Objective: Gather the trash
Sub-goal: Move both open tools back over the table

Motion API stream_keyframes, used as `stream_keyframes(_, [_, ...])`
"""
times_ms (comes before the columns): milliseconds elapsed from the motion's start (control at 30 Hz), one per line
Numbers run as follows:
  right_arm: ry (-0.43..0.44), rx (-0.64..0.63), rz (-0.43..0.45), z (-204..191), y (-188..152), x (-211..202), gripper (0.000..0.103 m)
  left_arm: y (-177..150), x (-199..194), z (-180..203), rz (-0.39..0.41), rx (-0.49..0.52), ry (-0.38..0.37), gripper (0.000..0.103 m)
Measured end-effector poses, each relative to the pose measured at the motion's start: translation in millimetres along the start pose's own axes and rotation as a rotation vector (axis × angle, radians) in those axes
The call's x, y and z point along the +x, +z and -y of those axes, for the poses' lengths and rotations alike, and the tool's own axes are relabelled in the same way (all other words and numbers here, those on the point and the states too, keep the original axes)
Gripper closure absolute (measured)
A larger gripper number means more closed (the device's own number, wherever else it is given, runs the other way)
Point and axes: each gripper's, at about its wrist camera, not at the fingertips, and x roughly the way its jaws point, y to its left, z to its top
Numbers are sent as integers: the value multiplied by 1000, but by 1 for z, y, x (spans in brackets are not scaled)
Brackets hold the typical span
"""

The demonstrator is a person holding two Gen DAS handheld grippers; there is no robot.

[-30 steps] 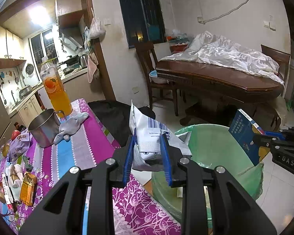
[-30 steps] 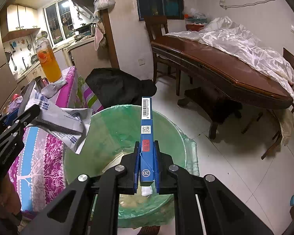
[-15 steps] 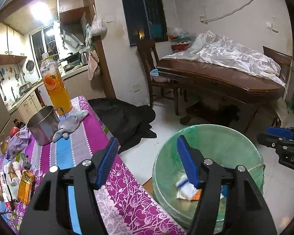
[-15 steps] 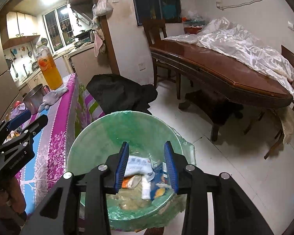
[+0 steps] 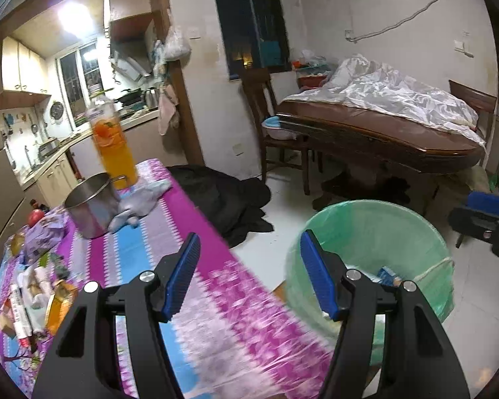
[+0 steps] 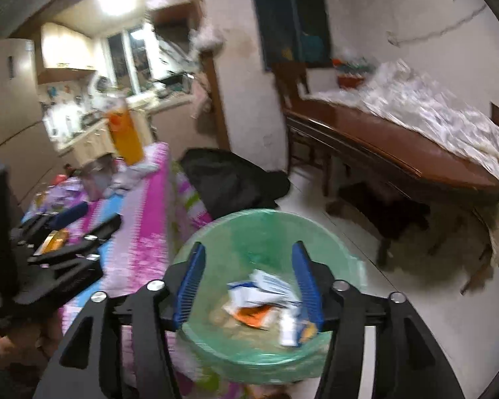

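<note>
Bin right of table (wrappers inside), pot on table

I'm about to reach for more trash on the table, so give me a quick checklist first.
1. Left tool empty, jaws apart after just opening: ok.
2. Right tool empty, jaws apart after just opening: ok.
3. Dropped trash lies inside the bin: ok.
4. Bin liner over the rim: ok.
5. More wrappers left on the table: ok.
6. Next wrapper's grip point: cannot tell, too blurred.

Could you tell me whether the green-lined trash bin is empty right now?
Not empty: wrappers and a small blue box lie at the bottom of the trash bin.
</note>
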Motion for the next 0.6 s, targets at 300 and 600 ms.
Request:
stream_keyframes(300, [229, -113, 5, -115, -5, 2, 37, -41, -26, -109, -47, -115, 147, 43])
stream_keyframes(600, [369, -203, -66, -217, -17, 22, 36, -95, -70, -272, -89, -370, 371, 43])
